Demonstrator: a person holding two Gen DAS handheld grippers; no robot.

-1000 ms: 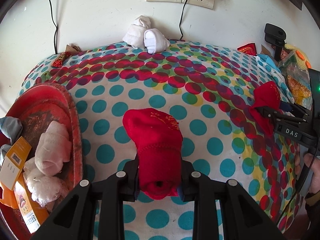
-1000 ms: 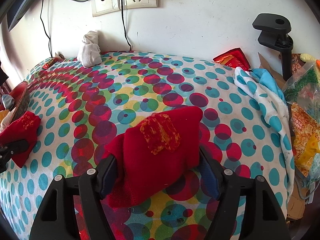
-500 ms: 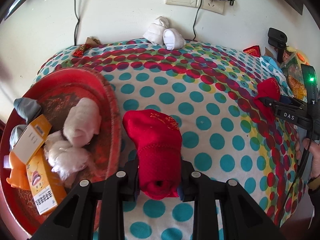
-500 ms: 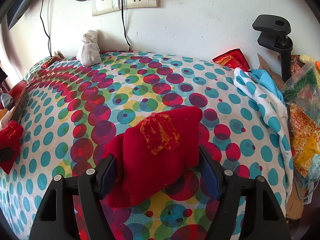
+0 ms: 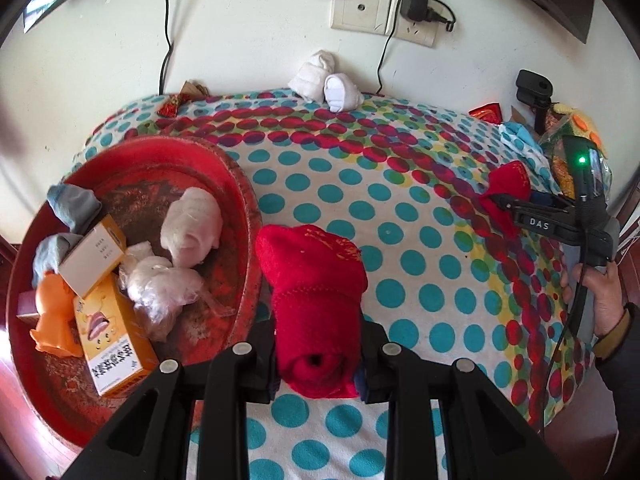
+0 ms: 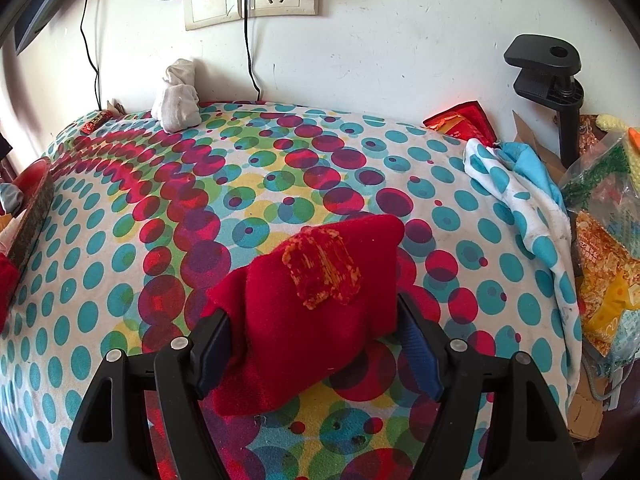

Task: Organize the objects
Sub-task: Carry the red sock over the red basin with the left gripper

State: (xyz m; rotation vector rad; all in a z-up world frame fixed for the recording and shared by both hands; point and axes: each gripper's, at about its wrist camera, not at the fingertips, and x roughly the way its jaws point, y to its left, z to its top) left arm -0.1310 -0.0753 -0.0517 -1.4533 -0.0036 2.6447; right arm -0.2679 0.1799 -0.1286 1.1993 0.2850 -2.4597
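My left gripper is shut on a rolled red sock, held just right of the red basin's rim. In the right wrist view my right gripper is shut on a second red sock with an orange-gold patch, carried low over the dotted tablecloth. From the left wrist view that same right gripper shows at the right, a hand on its handle. Two white sock rolls lie in the basin. Another white sock bundle sits by the wall.
The basin also holds a yellow box, a white box, an orange toy and grey socks. At the right edge are a black clamp, a blue dotted cloth and snack bags. Cables hang from wall sockets.
The left gripper has drawn back and to the left with its red sock, bringing much more of the red basin into view. The right gripper and its sock have stayed still.
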